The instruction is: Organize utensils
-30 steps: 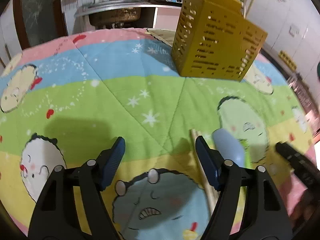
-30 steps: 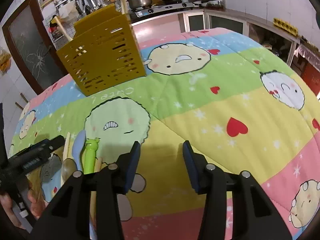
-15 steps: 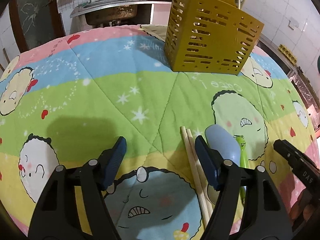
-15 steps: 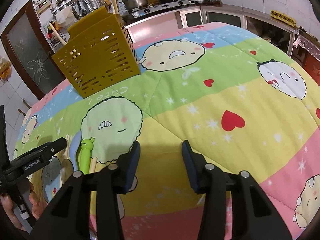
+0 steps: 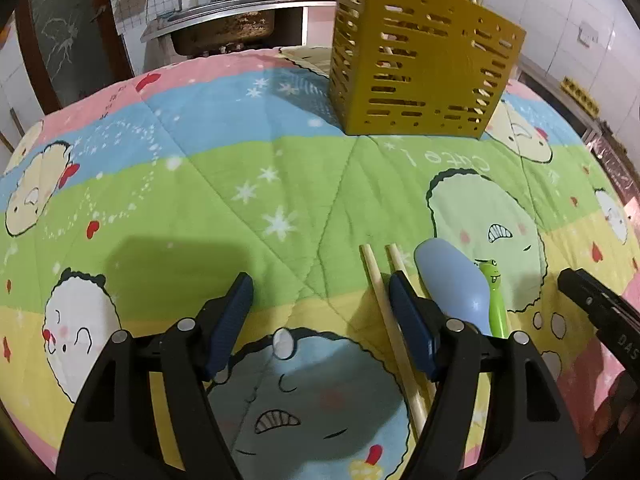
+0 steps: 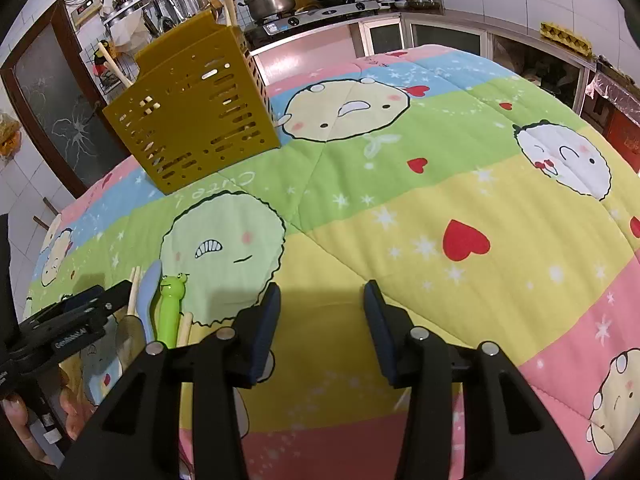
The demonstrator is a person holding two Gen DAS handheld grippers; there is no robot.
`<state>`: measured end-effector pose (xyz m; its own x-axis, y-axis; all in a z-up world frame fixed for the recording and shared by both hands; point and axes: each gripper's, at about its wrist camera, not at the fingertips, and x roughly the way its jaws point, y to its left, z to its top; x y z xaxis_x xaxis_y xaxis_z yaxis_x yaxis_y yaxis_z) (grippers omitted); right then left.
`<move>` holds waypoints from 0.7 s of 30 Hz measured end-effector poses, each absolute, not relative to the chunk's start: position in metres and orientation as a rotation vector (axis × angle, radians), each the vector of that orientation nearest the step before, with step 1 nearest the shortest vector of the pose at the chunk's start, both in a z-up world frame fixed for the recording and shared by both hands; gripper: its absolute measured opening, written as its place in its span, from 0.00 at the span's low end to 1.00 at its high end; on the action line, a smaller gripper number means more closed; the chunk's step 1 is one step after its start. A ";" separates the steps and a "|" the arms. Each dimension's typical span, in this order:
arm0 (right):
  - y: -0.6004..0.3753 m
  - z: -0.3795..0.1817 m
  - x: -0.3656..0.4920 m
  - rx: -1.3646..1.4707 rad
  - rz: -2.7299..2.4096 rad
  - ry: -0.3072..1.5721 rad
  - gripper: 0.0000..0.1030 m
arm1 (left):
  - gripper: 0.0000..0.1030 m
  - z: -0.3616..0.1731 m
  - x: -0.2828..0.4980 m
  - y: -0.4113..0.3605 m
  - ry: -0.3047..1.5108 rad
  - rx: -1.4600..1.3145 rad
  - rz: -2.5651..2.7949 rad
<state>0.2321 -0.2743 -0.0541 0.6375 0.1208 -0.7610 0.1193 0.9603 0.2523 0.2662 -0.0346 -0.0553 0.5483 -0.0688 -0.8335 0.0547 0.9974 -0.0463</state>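
A yellow slotted utensil holder (image 5: pixel 420 68) stands at the far side of the quilt-covered table, with sticks poking out; it also shows in the right wrist view (image 6: pixel 192 116). Two wooden chopsticks (image 5: pixel 384 300), a blue spoon (image 5: pixel 452 280) and a green frog-topped utensil (image 5: pixel 494 292) lie side by side on the quilt. My left gripper (image 5: pixel 320 292) is open and empty, its right finger over the chopsticks. My right gripper (image 6: pixel 320 304) is open and empty, just right of the utensils (image 6: pixel 168 304).
The cartoon quilt (image 6: pixel 440 208) covers the whole table. A kitchen sink (image 5: pixel 224 28) and a stove with pots (image 6: pixel 296 4) stand behind it. The other gripper shows at the left edge of the right wrist view (image 6: pixel 60 328).
Both grippers have pulled back slightly, so the holder looks farther and more of the chopsticks and spoon shows. Both stay open.
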 end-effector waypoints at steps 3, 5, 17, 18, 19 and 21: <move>-0.274 -0.054 0.231 0.287 -0.001 0.883 0.42 | 0.56 -0.056 0.268 -0.041 0.988 0.012 -0.071; -0.272 -0.054 0.232 0.276 -0.009 0.884 0.42 | 0.46 -0.054 0.269 -0.043 0.988 0.017 -0.077; -0.224 -0.043 0.233 0.203 0.041 0.889 0.44 | 0.10 -0.050 0.273 -0.042 0.984 0.034 -0.131; -0.220 -0.043 0.234 0.196 0.045 0.890 0.44 | 0.10 -0.050 0.273 -0.041 0.983 0.032 -0.133; -0.214 -0.042 0.235 0.186 0.050 0.892 0.44 | 0.10 -0.050 0.273 -0.037 0.981 0.027 -0.135; -0.205 -0.041 0.237 0.169 0.058 0.894 0.44 | 0.10 -0.050 0.274 -0.032 0.980 0.021 -0.139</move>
<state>0.2373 -0.2046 -0.0412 0.6260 0.1206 -0.7704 0.0205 0.9851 0.1709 0.2740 -0.0318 -0.0499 0.5488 -0.1081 -0.8289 0.1271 0.9909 -0.0451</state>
